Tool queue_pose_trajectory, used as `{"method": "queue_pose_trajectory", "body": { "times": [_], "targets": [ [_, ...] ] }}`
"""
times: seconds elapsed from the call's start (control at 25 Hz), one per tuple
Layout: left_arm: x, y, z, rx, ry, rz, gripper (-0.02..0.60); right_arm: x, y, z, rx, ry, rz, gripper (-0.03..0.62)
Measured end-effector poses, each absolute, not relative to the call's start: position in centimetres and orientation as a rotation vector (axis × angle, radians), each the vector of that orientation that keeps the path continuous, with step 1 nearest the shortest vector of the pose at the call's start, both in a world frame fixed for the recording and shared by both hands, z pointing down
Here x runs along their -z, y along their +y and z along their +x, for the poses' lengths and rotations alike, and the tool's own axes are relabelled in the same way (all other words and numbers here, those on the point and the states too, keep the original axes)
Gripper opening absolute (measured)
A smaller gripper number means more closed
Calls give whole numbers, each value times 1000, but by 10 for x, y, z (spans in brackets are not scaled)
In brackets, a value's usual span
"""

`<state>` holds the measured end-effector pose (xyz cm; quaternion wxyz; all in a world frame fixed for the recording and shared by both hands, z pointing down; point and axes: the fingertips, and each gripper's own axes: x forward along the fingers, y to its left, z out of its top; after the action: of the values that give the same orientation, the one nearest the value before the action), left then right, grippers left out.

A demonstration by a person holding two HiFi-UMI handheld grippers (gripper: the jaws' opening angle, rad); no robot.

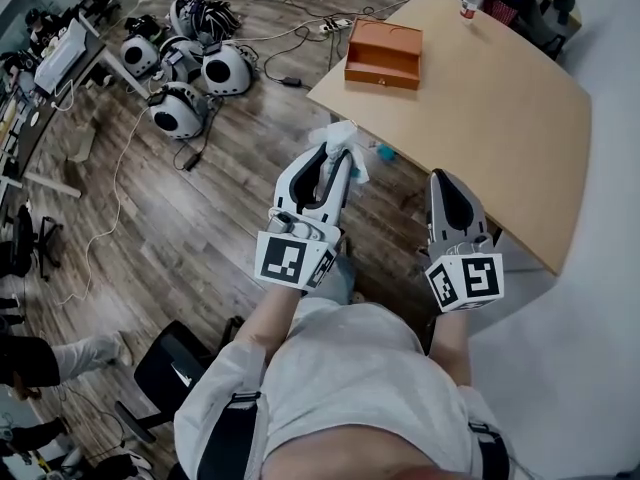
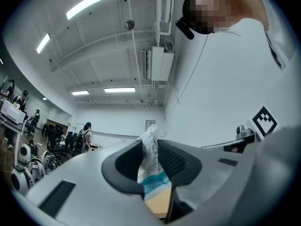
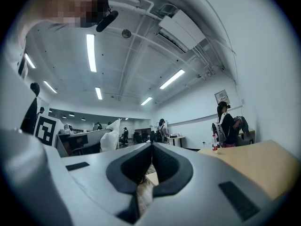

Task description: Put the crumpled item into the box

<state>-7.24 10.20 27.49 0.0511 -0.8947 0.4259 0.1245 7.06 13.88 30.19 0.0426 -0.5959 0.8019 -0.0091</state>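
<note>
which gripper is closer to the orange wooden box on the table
Left. The left gripper, clamping the crumpled white wrapper, is short of the orange wooden box, off the table corner; the right gripper is farther back by the table edge.

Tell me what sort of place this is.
Probably a robotics lab or workshop: white rounded robot units clustered on the wood floor, loose cables trailing across it, and strip lights on a bare ceiling with exposed pipes.

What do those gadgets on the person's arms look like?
The left tongs and right tongs are white moulded plastic with black ribbed pads inside. Each carries a white cube printed with black square markers. The person wears a light grey top with black straps on both sides.
</note>
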Motion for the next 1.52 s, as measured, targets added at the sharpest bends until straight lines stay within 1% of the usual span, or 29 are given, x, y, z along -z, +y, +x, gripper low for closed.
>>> {"method": "queue_pose_trajectory", "body": {
  "times": [0.36,1.12,1.52],
  "targets": [
    [-273,40,-60,-405,1265,-2747,103,-297,84,86,5,2431,-1870,9],
    [-275,-108,-65,-397,1172,-2800,103,-298,-58,70,4,2391,-1923,11],
    [-282,-148,-73,-412,1118,-2841,103,-303,-91,67,19,2334,-2007,9]
  ]
}}
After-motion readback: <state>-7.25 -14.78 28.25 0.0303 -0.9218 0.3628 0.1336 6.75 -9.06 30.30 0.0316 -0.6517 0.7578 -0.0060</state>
